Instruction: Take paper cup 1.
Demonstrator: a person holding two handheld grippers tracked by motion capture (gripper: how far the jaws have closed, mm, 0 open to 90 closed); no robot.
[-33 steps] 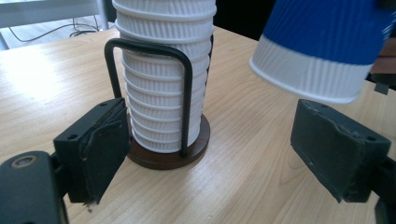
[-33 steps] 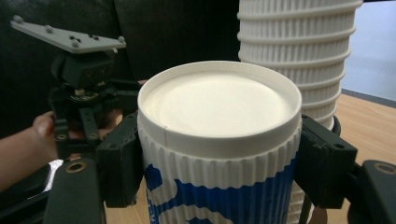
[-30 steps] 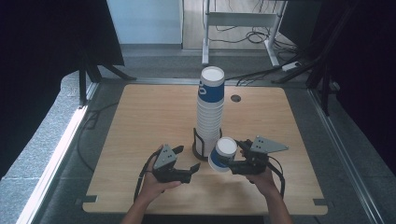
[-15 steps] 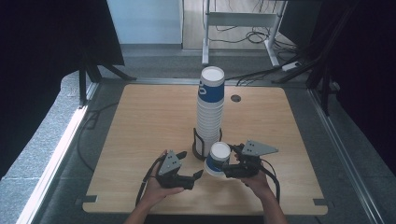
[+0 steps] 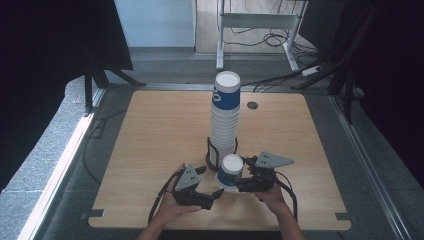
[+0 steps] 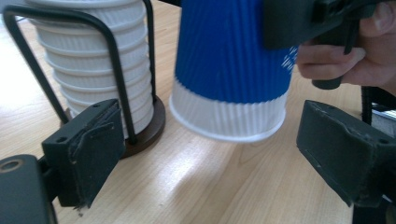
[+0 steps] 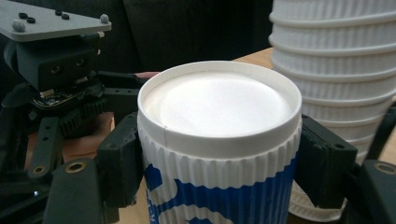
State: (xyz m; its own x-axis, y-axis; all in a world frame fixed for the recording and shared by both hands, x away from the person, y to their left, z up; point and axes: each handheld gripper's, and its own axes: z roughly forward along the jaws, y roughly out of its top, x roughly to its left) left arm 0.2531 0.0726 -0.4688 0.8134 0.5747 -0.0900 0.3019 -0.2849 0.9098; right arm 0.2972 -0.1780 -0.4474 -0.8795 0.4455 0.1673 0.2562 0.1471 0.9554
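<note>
A blue and white ribbed paper cup [image 5: 231,167] hangs upside down just above the table, a little tilted. My right gripper [image 5: 236,176] is shut on it, and in the right gripper view its jaws press both sides of the cup [image 7: 219,107]. My left gripper [image 5: 210,181] is to the cup's left. Its jaws have just been opening and stand wide apart [image 6: 215,149]. The cup's lower rim [image 6: 229,116] lies ahead between them, untouched. Right behind, a tall stack of cups [image 5: 225,115] stands upside down in a black wire holder [image 5: 212,155].
The wooden table [image 5: 165,130] has a small round hole [image 5: 252,105] at the back right. The stack [image 6: 88,60] and its holder's round base [image 6: 154,126] sit close beside the held cup. Cables trail from both grippers toward the near edge.
The right gripper has brought the cup slightly left and nearer the table's front edge, closer to the left gripper. The left gripper's jaws stand wider apart.
</note>
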